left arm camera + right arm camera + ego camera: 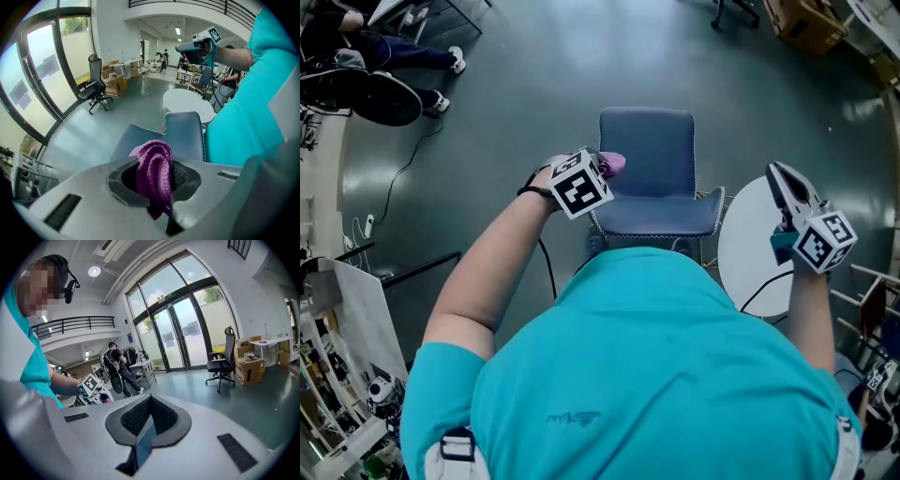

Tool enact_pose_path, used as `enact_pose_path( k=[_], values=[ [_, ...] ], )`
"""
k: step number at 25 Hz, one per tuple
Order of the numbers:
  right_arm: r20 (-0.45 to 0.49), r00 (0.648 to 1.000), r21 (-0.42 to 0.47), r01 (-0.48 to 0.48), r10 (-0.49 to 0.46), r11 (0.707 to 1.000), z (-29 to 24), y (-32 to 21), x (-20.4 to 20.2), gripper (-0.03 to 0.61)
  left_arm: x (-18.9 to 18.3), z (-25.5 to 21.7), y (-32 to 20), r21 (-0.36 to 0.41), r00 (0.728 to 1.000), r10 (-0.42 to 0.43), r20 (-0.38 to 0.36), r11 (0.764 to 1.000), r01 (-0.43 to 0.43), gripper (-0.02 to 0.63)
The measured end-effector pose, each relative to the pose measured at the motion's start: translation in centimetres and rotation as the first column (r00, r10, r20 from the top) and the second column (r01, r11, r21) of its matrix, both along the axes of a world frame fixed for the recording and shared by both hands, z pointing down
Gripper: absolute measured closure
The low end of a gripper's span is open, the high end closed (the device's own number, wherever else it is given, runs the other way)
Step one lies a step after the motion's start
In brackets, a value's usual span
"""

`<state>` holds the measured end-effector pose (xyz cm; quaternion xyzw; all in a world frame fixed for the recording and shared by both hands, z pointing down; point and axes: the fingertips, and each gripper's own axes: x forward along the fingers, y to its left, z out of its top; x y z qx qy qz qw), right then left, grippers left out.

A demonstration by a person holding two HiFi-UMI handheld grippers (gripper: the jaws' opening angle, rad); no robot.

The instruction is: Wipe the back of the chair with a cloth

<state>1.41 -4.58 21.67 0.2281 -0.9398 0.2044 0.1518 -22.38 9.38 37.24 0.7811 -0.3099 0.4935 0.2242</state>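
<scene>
The left tongs (605, 167) are clamped on a purple knitted cloth (154, 171) bunched in thick folds. Its long axis runs along the jaws, with the rounded fold poking past their tips. The blue chair (647, 141) lies just beyond and below them. The right tongs (149, 401) are pressed together, empty.

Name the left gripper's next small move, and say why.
Probably lower the left gripper until the purple cloth meets the back of the chair. Its jaws are shut on the cloth, which appears to hang clear above the chair.
</scene>
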Motion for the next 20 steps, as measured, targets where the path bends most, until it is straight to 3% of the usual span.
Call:
enact_pose_path(
  k=[5,10,13,17,20],
  values=[
    [-0.005,1.0,-0.04,0.006,-0.006,0.999,1.2,0.2,-3.4,0.586,-4.1,3.8,1.8,-0.043,0.989,0.098,0.113,0.995,-0.093,0.555],
    [-0.002,0.999,-0.113,0.039,-0.04,0.993,4.7,-0.9,-3.0,0.586,-5.3,9.5,3.5,-0.181,0.938,0.261,0.227,0.958,-0.223,0.555],
    [0.0,0.997,-0.141,0.078,-0.079,0.987,6.5,-2.4,-2.3,0.586,-5.1,12.3,4.4,-0.289,0.903,0.357,0.241,0.914,-0.284,0.555],
    [0.003,0.998,-0.149,0.065,-0.065,0.987,8.4,-3.8,-0.6,0.586,-6.5,15.2,6.0,-0.442,0.822,0.506,0.263,0.82,-0.363,0.555],
    [0.014,1.0,-0.172,0.023,-0.021,0.985,9.6,-3.6,1.3,0.586,-7.3,16.4,6.7,-0.516,0.772,0.581,0.259,0.759,-0.398,0.555]
  ],
)
